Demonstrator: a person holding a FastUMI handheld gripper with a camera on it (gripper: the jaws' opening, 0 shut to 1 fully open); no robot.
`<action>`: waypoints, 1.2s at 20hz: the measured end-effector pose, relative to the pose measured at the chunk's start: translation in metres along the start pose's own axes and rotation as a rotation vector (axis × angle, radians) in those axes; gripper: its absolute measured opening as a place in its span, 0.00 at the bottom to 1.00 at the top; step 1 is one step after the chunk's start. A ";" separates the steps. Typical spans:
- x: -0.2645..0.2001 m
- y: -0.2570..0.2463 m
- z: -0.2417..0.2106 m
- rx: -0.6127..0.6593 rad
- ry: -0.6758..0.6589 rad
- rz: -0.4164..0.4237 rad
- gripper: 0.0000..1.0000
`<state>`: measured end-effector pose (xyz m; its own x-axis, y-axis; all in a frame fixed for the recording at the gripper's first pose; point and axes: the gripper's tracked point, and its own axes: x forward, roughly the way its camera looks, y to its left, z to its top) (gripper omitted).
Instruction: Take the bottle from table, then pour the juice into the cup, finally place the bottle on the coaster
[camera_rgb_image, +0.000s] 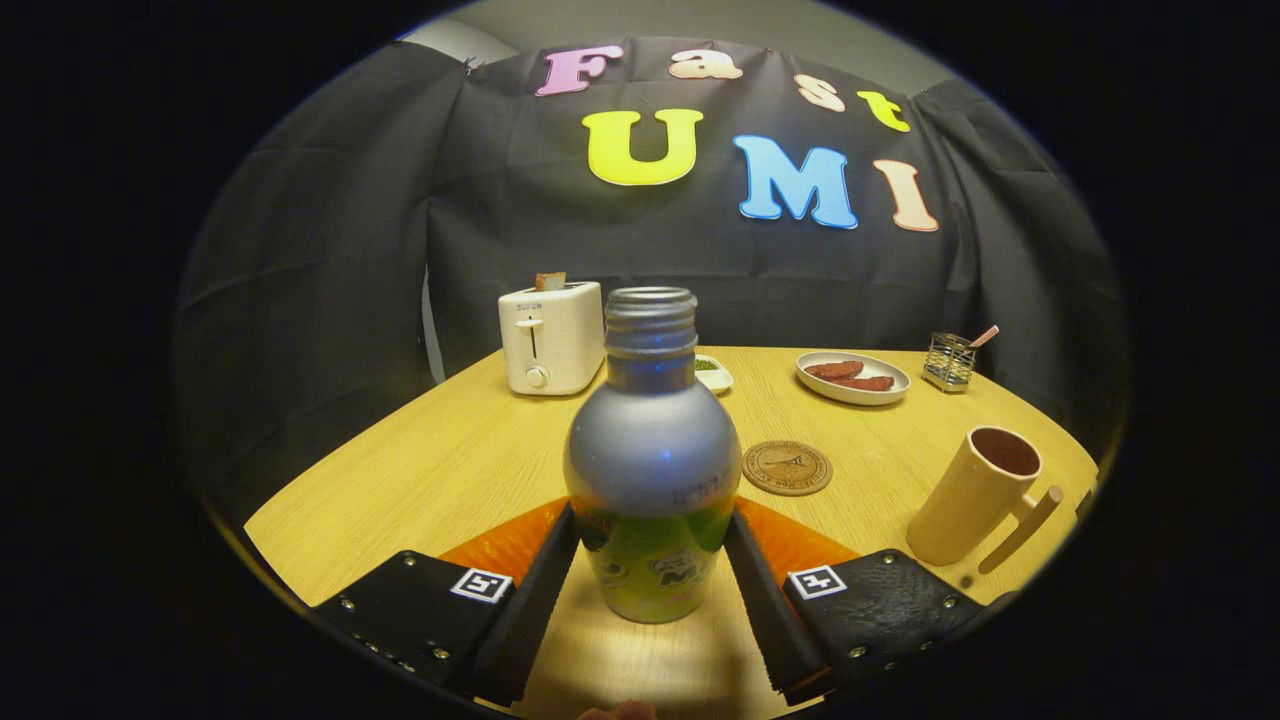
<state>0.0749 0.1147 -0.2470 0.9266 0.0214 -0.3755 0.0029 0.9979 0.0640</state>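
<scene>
Between my fingers (547, 565) the bottle (650, 460) is standing upright, my gripper (650, 560) clasping it. Ahead-right, the cup (975, 495) is waiting.

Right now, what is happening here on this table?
A hand-held gripper has its two fingers on either side of an uncapped bottle, and they appear to press on its lower body. The bottle is upright. Beyond it on the wooden table lies a round coaster, bare, and off to one side stands a beige cup. No pouring has begun.

Brand word on toaster (552, 338), unreadable.
</scene>
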 end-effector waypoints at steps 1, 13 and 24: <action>0.000 0.000 -0.004 0.004 0.008 -0.002 0.86; 0.004 0.000 -0.021 0.019 0.062 -0.011 0.83; 0.000 -0.001 0.001 0.153 0.082 0.048 0.79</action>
<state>0.0751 0.1133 -0.2460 0.8934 0.0795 -0.4422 0.0226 0.9750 0.2209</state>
